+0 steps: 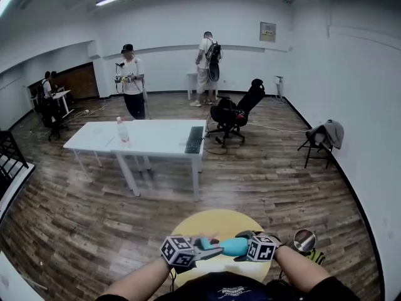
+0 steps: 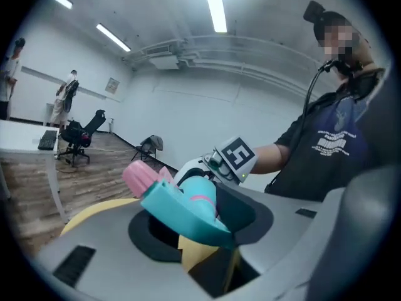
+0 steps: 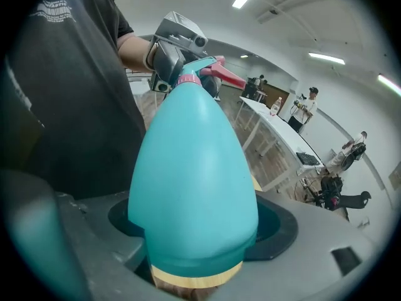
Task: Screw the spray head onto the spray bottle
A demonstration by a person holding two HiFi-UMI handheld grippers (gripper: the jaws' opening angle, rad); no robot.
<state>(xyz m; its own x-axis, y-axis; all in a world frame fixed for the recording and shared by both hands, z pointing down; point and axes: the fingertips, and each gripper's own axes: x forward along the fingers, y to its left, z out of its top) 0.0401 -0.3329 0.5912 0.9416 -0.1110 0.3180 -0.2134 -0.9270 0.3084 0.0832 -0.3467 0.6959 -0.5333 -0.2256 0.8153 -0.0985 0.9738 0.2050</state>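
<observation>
right gripper (image 1: 243, 248) is clamping the spray bottle (image 3: 194, 180) by its wide base, neck pointing away toward the left gripper (image 1: 202, 251); left jaws are gripping the spray head (image 2: 183, 207), teal trigger between the pads, pink nozzle sticking out past them; head is sitting on the bottle neck, above the yellow round table (image 1: 213, 221)

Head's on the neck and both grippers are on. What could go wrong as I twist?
1. The right gripper clamps the smooth, tapered bottle near its base, so it may spin or slip under torque.
2. The left gripper holds the spray head by its teal top, not the pink collar, so it could tilt and cross-thread.
</observation>
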